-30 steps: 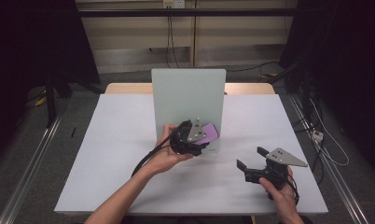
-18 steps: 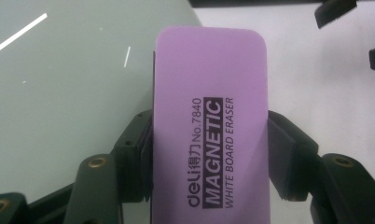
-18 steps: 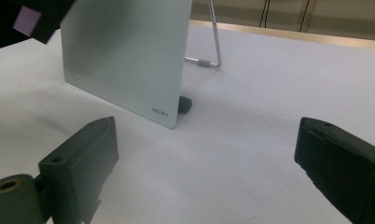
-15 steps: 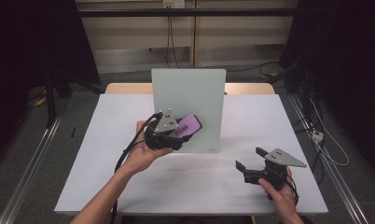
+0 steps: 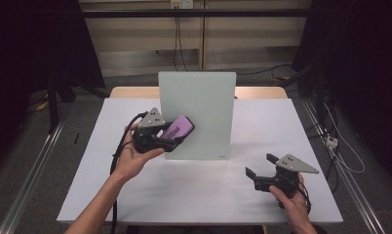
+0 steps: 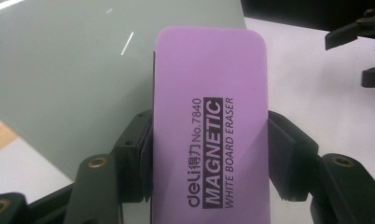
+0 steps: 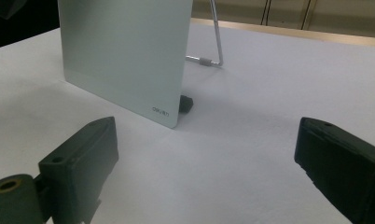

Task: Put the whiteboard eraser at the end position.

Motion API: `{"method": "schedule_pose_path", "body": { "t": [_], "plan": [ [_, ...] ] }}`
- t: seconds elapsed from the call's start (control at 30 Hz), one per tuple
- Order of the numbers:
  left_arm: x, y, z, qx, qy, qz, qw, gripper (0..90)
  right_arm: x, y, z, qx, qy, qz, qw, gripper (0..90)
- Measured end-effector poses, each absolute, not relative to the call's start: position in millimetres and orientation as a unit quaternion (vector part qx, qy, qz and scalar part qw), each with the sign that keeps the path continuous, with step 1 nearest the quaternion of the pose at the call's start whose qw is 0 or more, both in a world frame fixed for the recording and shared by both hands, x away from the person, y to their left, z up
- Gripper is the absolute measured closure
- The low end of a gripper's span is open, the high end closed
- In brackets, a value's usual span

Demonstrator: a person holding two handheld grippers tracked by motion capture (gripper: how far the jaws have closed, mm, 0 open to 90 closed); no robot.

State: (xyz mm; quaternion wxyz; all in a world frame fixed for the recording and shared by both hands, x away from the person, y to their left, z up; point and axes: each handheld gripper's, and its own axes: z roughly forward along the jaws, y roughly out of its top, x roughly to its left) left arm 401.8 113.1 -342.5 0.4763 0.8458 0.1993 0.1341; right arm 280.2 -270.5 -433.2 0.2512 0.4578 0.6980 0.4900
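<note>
Eraser (image 5: 178, 128) now further left vs. board (image 5: 199, 114)

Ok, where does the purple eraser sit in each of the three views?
High view: purple eraser left of centre, clamped in the left gripper, in front of the white board.
Left gripper view: eraser fills the centre between the jaws.
Right gripper view: not in it.
Shared landmark: the white board.
</note>
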Motion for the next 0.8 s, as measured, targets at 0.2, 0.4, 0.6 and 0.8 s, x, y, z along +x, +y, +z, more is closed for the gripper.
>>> {"method": "schedule_pose_path", "body": {
  "t": [0.2,0.4,0.6,0.8],
  "plan": [
    [395.2,120.6,-345.9,0.845,0.219,0.124,0.472,40.9,280.2,-266.0,-433.5,0.452,0.703,0.490,0.249,6.3],
    [389.2,117.5,-357.0,0.862,0.218,0.098,0.446,40.9,278.6,-268.7,-433.5,0.452,0.704,0.488,0.249,6.3],
    [384.6,115.0,-365.7,0.877,0.215,0.085,0.421,40.9,279.6,-268.6,-434.2,0.450,0.706,0.487,0.248,6.3],
    [371.2,99.3,-379.4,0.900,0.193,0.077,0.383,40.9,278.9,-267.3,-434.1,0.448,0.708,0.486,0.247,6.3]
  ]
}}
